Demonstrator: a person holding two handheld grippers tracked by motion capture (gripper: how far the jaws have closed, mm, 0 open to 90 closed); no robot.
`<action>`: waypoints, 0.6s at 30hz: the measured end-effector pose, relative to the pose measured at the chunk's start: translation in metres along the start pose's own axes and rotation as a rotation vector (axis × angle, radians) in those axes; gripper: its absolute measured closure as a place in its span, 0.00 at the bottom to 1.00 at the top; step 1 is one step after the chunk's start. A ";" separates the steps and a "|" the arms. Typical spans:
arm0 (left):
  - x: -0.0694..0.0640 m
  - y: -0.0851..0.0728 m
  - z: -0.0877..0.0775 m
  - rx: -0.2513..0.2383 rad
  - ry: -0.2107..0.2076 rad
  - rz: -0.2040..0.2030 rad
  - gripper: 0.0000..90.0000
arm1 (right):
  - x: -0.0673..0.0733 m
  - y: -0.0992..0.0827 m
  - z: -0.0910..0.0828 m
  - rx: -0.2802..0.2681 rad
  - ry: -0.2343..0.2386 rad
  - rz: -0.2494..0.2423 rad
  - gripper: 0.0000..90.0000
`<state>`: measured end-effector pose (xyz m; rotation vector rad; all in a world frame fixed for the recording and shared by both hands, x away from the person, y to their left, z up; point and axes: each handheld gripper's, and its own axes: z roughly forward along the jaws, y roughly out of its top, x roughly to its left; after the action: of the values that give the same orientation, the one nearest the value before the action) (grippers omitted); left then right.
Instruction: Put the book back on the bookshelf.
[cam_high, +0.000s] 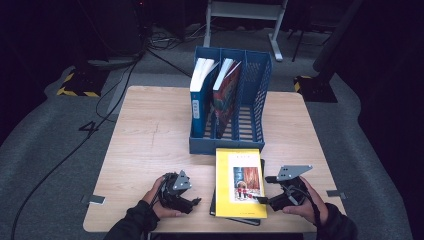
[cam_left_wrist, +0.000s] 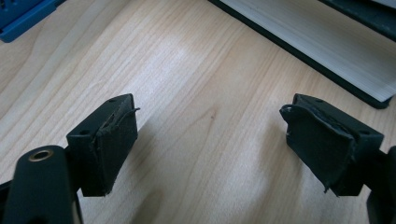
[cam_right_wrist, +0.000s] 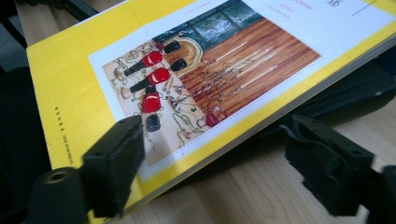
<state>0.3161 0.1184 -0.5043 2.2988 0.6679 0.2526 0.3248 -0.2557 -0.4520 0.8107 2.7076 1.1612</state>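
A yellow book with a picture on its cover lies flat on a dark book near the table's front edge. My right gripper is open at the yellow book's right edge. In the right gripper view, one jaw hangs over the yellow cover and the other sits low beside the dark book. My left gripper is open just left of the stack, over bare wood, with nothing between its jaws. The dark book's page edge lies a little beyond it.
A blue three-slot file rack stands at the middle back of the wooden table. A blue book fills its left slot and a red-patterned book leans in the middle slot. The rack's corner appears far off in the left gripper view.
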 end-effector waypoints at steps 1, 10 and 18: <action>0.000 0.001 0.001 -0.001 0.002 -0.003 0.19 | -0.003 0.000 0.002 0.001 0.012 0.014 0.17; 0.008 0.011 0.010 -0.001 -0.008 0.005 0.19 | -0.009 0.005 0.011 0.019 0.075 0.021 0.13; 0.015 0.020 0.018 -0.001 -0.010 0.007 0.19 | -0.021 0.005 0.013 0.008 0.101 0.049 0.15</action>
<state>0.3431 0.1035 -0.5041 2.3004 0.6550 0.2442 0.3484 -0.2550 -0.4600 0.8460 2.7895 1.2347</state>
